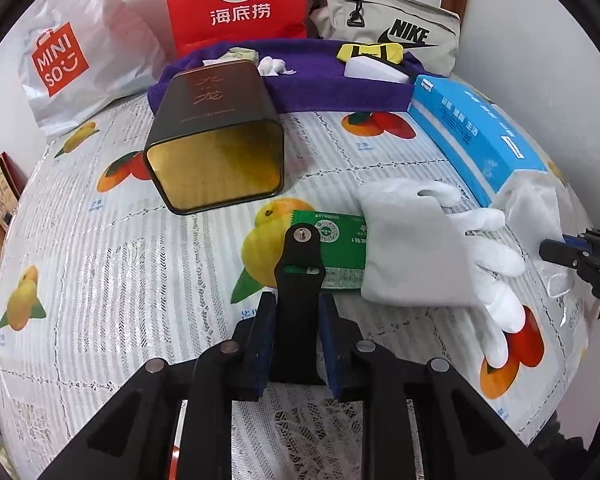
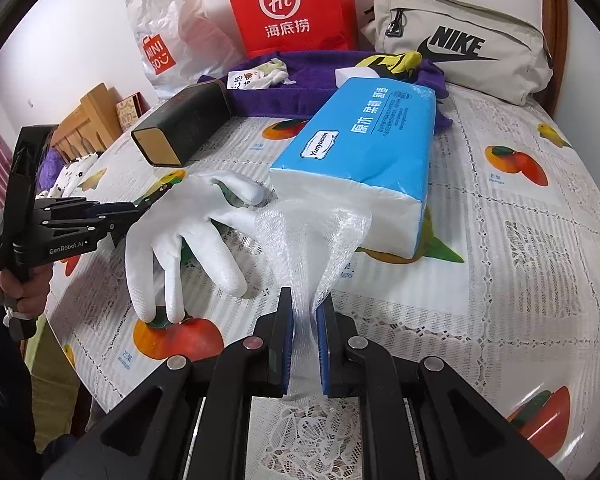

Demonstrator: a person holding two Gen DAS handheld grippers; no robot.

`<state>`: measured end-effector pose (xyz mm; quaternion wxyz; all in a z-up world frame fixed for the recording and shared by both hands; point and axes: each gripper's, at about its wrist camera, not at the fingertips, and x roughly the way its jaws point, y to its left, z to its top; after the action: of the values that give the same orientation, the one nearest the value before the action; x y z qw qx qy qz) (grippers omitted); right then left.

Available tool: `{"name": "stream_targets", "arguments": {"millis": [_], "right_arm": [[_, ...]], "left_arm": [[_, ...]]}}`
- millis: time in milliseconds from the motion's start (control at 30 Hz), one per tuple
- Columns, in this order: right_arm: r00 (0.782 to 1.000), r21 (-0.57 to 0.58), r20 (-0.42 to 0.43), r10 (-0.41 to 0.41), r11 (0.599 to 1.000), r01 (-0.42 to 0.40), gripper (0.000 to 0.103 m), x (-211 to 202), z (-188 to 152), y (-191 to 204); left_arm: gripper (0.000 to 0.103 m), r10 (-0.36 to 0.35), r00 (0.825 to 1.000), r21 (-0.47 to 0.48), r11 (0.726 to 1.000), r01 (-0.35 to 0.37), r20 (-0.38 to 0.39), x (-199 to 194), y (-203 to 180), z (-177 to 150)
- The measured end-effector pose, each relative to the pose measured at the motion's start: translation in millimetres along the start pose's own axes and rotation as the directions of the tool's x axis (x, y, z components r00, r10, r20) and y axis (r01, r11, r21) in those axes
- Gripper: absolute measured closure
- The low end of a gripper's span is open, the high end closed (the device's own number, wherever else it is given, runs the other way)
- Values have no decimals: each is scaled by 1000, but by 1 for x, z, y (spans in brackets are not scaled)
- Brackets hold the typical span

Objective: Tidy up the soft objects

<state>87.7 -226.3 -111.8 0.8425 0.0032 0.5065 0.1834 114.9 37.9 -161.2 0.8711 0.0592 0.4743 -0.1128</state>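
Note:
My left gripper [image 1: 296, 312] is shut on a black strap [image 1: 299, 268] that stands up between its pads, just above the table. A white glove [image 1: 432, 256] lies flat to its right, partly over a green packet [image 1: 340, 252]. My right gripper [image 2: 305, 312] is shut on a clear bubble-wrap sheet [image 2: 320, 240], lifted in front of a blue tissue pack [image 2: 364, 148]. The glove [image 2: 188, 236] lies to its left. A purple towel [image 1: 308, 76] at the back holds a white sponge [image 1: 374, 70], a yellow-black cloth [image 1: 370, 53] and small white cloths [image 1: 274, 66].
A dark tin [image 1: 216, 136] lies on its side, open end toward me. A Miniso bag [image 1: 72, 56], a red paper bag [image 1: 236, 0] and a Nike pouch [image 1: 396, 28] stand against the wall. The table has a fruit-print cover [image 1: 100, 280].

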Motion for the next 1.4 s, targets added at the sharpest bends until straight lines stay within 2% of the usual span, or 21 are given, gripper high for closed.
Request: {"name": "stream_targets", "arguments": {"millis": [167,600,933,1400], "right_arm": [[1000,2,15,-8,1000,8,92,-8,1,2],[997,-25,70,18,1000,-16,94,-38,17,16],[994,-52,106,31,998,-26,95,-56,35,23],[993,-55,117,24,998,-18,95,-56,73,15]], "left_arm": [[83,10,1000,-10,1000,-10,-6,-6,-3,1],[83,-1,998,-41,999,3,61,-48,-1,5],[83,-13,994,-29,999,17,112,-74,-8,27],[83,-19,988,-45,999,26,154,-84,-7,68]]}}
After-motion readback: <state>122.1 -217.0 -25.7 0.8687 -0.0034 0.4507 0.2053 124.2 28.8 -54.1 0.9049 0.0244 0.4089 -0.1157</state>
